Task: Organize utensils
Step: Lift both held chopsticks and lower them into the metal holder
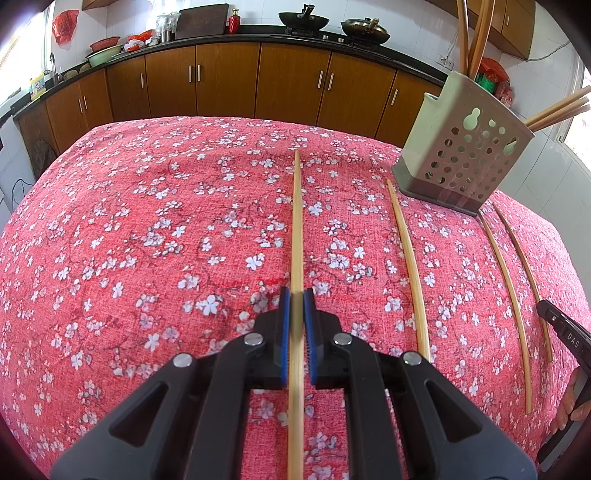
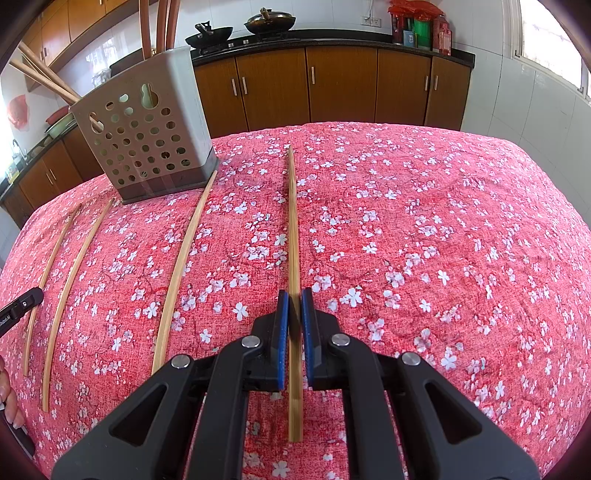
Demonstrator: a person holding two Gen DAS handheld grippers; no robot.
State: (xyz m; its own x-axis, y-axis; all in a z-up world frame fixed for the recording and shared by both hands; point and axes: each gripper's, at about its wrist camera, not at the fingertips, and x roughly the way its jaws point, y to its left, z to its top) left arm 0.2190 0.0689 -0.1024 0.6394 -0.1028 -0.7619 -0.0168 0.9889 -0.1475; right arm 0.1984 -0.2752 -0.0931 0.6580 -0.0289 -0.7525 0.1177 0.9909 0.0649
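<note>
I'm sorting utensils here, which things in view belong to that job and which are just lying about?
Job:
left-held chopstick, in the left gripper
right-held chopstick, in the right gripper
two loose chopsticks
perforated holder

Lying about:
wok
red bottle
cutting board
green basin

Bright daylight, both views. Window (image 2: 546,40) right of the cabinets (image 2: 332,85) blown out white; glare on the wall tiles (image 2: 107,48). Soft, faint shadows on the tablecloth (image 2: 424,240). Strong fisheye bowing, dark vignette at corners. Chopstick (image 1: 296,332) blurs between the near blue pads (image 1: 284,332).
</note>
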